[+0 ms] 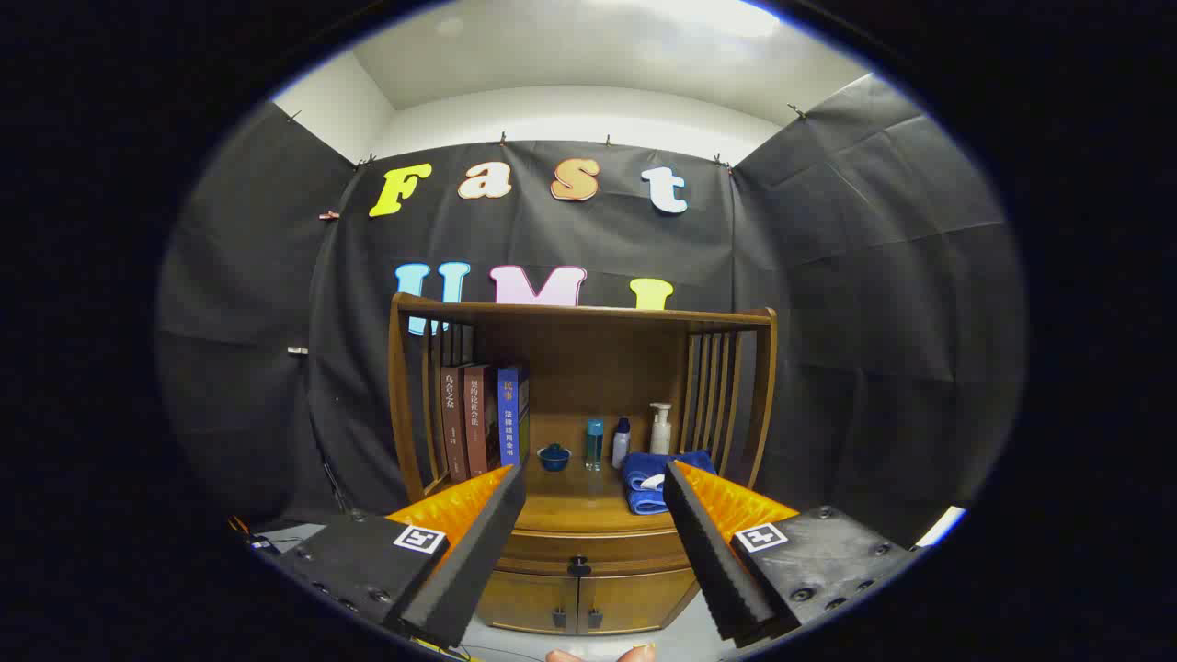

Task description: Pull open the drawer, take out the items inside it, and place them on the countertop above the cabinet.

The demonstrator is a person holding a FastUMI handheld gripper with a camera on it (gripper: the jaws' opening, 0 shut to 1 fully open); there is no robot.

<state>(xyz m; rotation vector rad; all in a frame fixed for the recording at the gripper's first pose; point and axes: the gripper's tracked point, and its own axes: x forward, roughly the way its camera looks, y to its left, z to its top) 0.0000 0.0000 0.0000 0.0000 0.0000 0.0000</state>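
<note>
Hovering well back from the wooden cabinet (581, 432), the gripper (594, 496) holds its jaws wide apart with nothing between them; the two ribbed black fingers (478, 552) frame the cabinet's lower front. The drawer (579, 550) sits just under the counter (575, 506), and it looks fully closed, its front flush with the cabinet and its small dark knob (578, 564) centred between the fingers and beyond them. Below the drawer are two cabinet doors (579, 602), also closed.

By my reading the task has not truly begun: the drawer is unopened, whatever lies inside it is hidden, and nothing from it has reached the counter. Everything remains to be done, namely closing in on the knob, pulling the drawer out, lifting out the contents and setting them on top.

The counter already carries other things. At the cabinet's left side stand three books (478, 418); near the middle of the cabinet's back panel are a small blue bowl (554, 456), a teal bottle (595, 444), a white bottle with a dark cap (621, 442) and a pump bottle (659, 429). A folded blue towel (655, 480) lies at the cabinet's right side. Bare wood at the counter's front middle looks like the likeliest landing spot. A fingertip of the person (634, 653) peeks in below the cabinet.
</note>
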